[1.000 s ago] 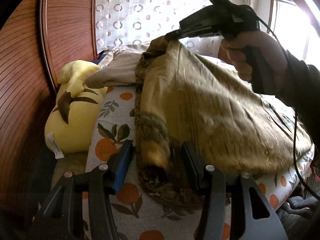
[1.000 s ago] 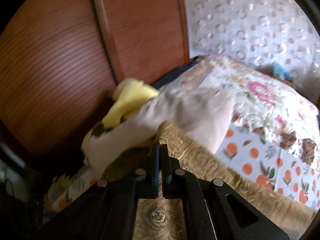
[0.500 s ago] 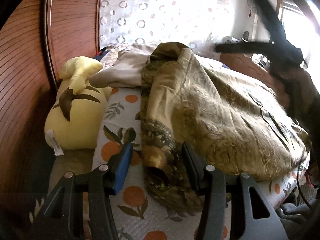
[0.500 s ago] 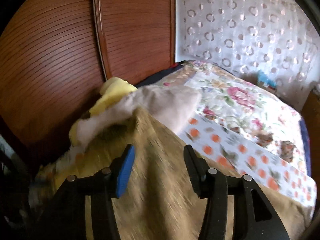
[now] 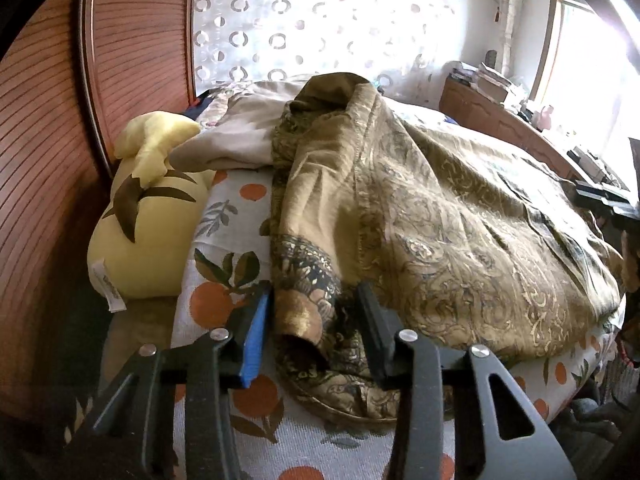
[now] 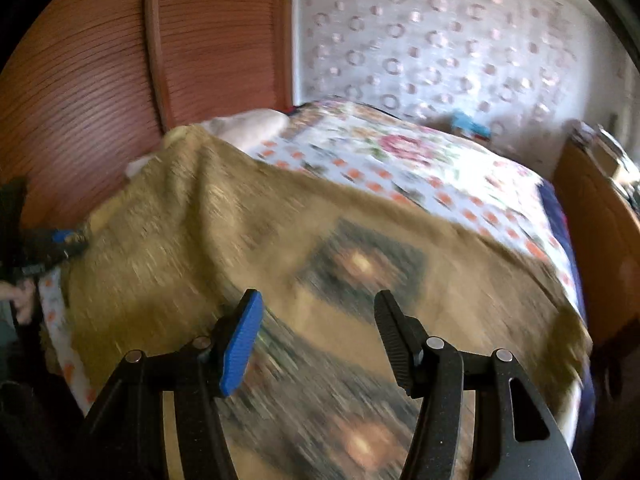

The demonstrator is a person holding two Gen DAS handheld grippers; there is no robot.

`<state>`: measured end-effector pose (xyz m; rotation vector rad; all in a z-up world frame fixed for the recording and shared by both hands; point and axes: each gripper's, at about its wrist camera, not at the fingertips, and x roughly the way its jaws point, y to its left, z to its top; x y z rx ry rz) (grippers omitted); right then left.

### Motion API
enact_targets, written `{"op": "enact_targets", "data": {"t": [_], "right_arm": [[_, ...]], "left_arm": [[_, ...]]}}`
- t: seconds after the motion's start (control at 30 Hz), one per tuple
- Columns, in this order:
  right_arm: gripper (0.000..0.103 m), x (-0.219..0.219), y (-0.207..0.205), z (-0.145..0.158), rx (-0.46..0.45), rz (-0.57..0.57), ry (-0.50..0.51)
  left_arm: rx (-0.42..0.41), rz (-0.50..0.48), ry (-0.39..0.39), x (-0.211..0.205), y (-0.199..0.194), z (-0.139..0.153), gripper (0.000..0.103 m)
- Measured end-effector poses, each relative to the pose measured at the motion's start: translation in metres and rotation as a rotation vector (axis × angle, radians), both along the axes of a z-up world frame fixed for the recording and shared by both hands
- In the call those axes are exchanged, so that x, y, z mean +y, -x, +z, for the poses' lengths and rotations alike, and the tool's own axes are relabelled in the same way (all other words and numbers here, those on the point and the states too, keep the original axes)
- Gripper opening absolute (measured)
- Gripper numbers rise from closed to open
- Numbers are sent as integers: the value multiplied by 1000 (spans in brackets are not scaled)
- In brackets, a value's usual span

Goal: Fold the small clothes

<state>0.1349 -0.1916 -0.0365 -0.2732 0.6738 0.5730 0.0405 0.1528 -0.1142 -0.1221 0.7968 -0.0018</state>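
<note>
The left gripper point(image 5: 310, 328) points down at the near edge of the bed, its jaws straddling the bunched cuff end of the gold paisley garment point(image 5: 440, 216). The jaws have just been closing, and the dark-patterned cuff roll sits between them; the blue pad is right against the cloth, but whether the black finger on the other side presses it cannot be made out, so the grasp is unclear. Ahead of this claw the garment spreads away in a wide heap across the orange-print bedsheet point(image 5: 224, 248), its far end rising to a crumpled peak. To the left of that peak lies a beige cloth point(image 5: 236, 144), partly tucked under the gold fabric. Further left, a yellow plush toy point(image 5: 144, 232) rests against the wooden headboard point(image 5: 48, 140). At the right edge of this view only a dark sliver of the other tool shows, cut off by the frame.

The right gripper point(image 6: 318, 338) hangs released above the same garment point(image 6: 192, 232), its jaws having just been opening, with nothing between them but cloth lying below. This view is heavily smeared, so the pattern under the claw reads only as dark and orange blotches. Beyond it the floral bedspread point(image 6: 404, 152) runs to the dotted curtain point(image 6: 420, 40); at far left the other tool and a hand point(image 6: 20, 296) are half hidden in shadow
</note>
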Motion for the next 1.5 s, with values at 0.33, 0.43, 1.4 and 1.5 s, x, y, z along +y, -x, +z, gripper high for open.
{"op": "enact_targets", "data": {"t": [0.33, 0.43, 1.4, 1.5], "right_arm": [[60, -95, 38, -20, 45, -235, -10], [60, -103, 39, -20, 51, -278, -23], [60, -139, 63, -37, 61, -321, -148], [60, -143, 67, -34, 52, -324, -155]], "left_arm": [[10, 9, -11, -3, -1, 0, 39], [16, -9, 16, -3, -3, 0, 19], [-306, -434, 39, -177, -69, 149, 7], [-318, -498, 37, -204, -75, 159, 7]]}}
